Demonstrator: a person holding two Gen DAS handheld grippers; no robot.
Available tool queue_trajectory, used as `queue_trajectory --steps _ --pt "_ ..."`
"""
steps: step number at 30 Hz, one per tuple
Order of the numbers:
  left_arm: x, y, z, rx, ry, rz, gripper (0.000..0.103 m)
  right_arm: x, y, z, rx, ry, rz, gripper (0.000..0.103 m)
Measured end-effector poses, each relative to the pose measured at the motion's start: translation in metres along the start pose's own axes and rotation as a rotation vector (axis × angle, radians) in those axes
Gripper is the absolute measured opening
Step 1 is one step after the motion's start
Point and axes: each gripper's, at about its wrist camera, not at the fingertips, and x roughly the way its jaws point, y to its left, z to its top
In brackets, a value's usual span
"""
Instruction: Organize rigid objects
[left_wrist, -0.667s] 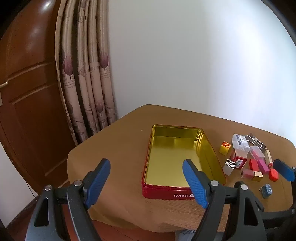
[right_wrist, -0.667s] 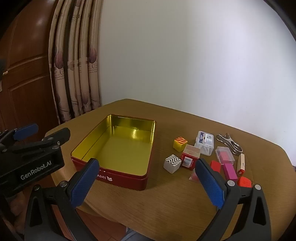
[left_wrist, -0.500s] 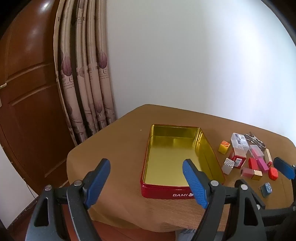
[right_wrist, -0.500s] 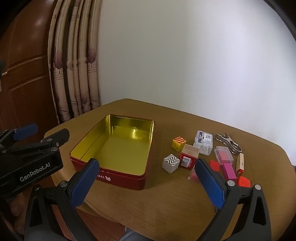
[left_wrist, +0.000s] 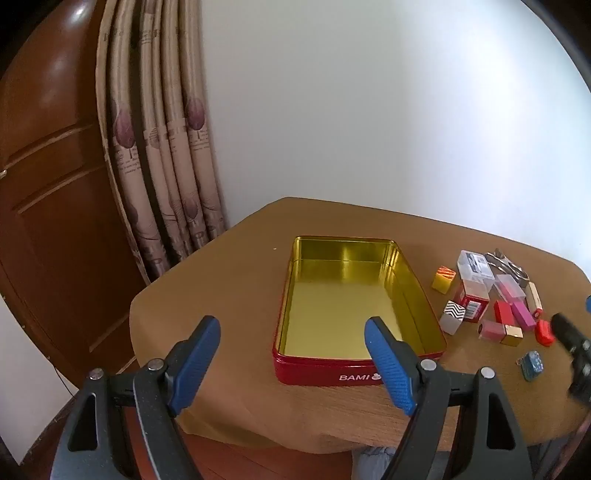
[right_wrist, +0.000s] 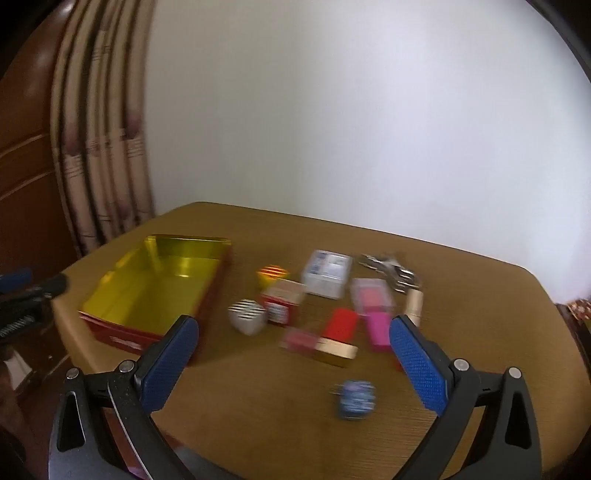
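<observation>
Red tin (left_wrist: 354, 369) with gold interior sits on the brown worktop (left_wrist: 229, 280), lidless and open upward, long axis running away from the left camera toward the white wall; the short side lettered "BAMI" faces the near edge. To its right on the same worktop lies a loose cluster of small rigid items: a yellow striped cube (left_wrist: 444, 278), a black-and-white zigzag cube (left_wrist: 453, 316), a clear plastic case (left_wrist: 474, 264), a red carton (left_wrist: 472, 305), a magenta block (left_wrist: 522, 314) lying with its length toward the wall, a gold-capped pink tube (left_wrist: 499, 332) lying crosswise, and a small blue patterned piece (left_wrist: 532, 363) nearest the edge, apart from the rest. Left hand-held gripper (left_wrist: 291, 363) is spread wide, nothing between its blue pads, hanging over the near worktop edge in front of the tin. Right hand-held gripper (right_wrist: 293, 363) is also spread wide and holds nothing, tilted downward over the cluster; its view is motion-blurred, the blue piece (right_wrist: 355, 398) showing between the fingers.
</observation>
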Motion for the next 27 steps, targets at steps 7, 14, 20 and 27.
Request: queue_trajectory --steps 7,14,20,27 --pt "-0.003 -0.029 -0.006 0.125 0.045 -0.075 0.083 0.004 -0.113 -0.018 0.106 0.068 -0.179 0.103" --pt "-0.002 -0.083 -0.021 0.235 0.161 -0.232 0.083 -0.001 -0.214 -0.042 0.272 0.138 -0.334 0.103" --pt "0.0 -0.152 -0.031 0.302 0.294 -0.386 0.083 0.004 -0.242 -0.058 0.26 0.209 -0.392 0.103" --pt "0.029 -0.247 -0.026 0.312 0.463 -0.501 0.083 0.014 -0.263 -0.073 0.287 0.262 -0.369 0.103"
